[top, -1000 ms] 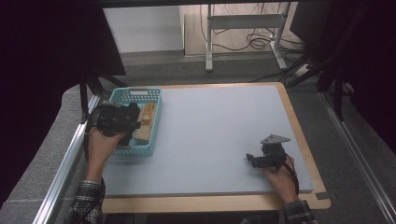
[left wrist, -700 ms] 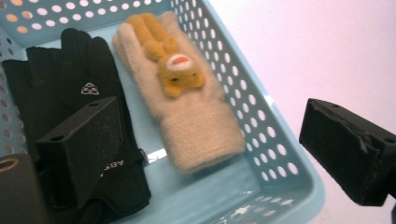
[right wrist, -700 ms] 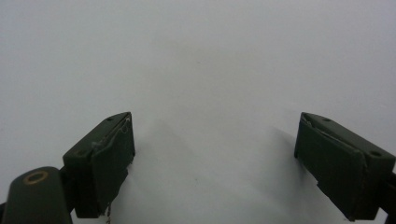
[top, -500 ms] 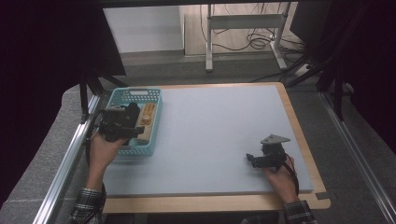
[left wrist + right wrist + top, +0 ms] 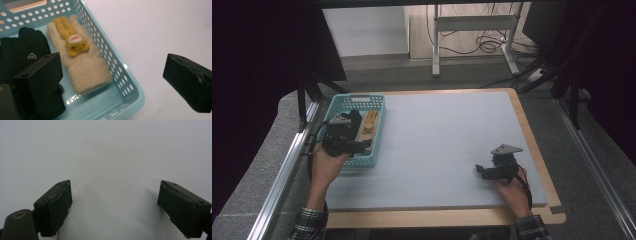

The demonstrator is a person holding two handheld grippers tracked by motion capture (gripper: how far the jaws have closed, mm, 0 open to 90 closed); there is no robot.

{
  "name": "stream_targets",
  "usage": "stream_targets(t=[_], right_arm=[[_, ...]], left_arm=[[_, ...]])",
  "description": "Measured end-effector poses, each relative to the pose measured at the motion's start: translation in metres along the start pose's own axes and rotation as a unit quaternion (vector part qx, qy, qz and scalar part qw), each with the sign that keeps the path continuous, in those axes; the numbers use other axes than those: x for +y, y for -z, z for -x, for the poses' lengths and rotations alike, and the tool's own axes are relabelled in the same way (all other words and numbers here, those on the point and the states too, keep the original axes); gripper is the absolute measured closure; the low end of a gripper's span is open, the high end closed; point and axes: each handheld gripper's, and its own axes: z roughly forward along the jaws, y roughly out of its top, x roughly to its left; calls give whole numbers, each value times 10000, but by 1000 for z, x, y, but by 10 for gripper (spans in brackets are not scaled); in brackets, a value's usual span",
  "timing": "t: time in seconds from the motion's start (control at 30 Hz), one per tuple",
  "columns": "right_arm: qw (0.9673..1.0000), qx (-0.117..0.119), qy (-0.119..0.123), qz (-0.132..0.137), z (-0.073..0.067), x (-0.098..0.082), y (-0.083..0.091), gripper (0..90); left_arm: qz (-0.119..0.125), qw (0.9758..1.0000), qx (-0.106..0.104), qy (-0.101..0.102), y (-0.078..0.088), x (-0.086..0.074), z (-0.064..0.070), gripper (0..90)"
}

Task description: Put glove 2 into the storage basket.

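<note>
both grippers' jaws wide apart

High view overhead, facing forward-down; left gripper view close over basket [image 5: 130, 92], shared with high view.

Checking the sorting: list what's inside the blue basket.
Inside the blue basket lie a cream knitted glove with a yellow animal on it and a black glove. The left gripper, open, covers part of the black glove, so anything beneath is hidden.
</note>
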Motion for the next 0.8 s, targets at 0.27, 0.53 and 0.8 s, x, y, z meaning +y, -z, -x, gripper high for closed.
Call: stream_targets(t=[0.27,0.53,0.8], right_arm=[[10000,-1,-1,1,0,0,0,117],[10000,-3,1,0,0,0,0,118],[10000,-3,1,1,0,0,0,117]], left_arm=[[12,9999,-72,-116,-3,-2,12,25],[12,9994,-188,-286,-9,-1,28,16],[65,9985,-341,-432,-14,1,46,7]])
